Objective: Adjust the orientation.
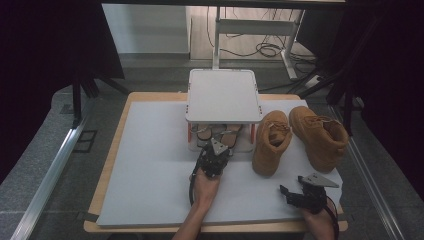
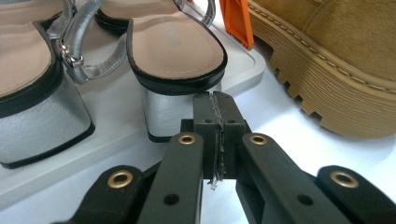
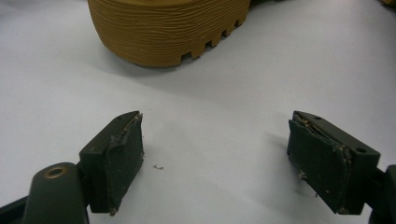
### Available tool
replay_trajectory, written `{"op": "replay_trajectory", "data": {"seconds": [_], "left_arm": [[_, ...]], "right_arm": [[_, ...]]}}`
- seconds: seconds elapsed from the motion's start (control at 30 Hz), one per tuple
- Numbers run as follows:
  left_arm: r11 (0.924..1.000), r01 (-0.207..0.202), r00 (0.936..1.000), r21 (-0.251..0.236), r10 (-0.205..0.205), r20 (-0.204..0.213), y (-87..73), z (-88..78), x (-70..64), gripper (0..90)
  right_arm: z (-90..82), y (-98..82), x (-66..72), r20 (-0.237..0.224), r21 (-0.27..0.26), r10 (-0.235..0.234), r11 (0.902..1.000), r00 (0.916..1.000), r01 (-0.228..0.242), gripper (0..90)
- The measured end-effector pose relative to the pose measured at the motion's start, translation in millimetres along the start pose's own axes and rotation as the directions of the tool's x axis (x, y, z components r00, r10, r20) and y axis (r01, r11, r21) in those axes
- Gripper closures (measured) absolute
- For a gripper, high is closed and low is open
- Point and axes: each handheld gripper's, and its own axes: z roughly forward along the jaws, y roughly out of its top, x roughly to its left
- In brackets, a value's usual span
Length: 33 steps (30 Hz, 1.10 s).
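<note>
A pair of silver block-heel sandals stands on the lower tray of a small white rack. In the left gripper view the right sandal has its heel just beyond my left gripper, and the other sandal is at the left. That gripper is shut, pads pressed together with nothing between them, at the tray's front edge. My right gripper rests near the table's front right, open and empty.
Two tan suede boots stand right of the rack on the white mat. One boot's lugged sole is close to the left gripper's right; another sole lies ahead of the right gripper. An orange rack post rises beside the sandals.
</note>
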Motion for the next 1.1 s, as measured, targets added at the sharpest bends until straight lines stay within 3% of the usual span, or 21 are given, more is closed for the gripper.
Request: {"op": "replay_trajectory", "data": {"seconds": [1.1], "left_arm": [[0.9984,0.056,0.9984,-0.002,-0.056,-0.013,13.7,21.2,22.4,89.1]], "right_arm": [[0.0,0.0,-0.1,-0.001,0.000,0.000,1.0000,1.0000,0.000,18.6]]}}
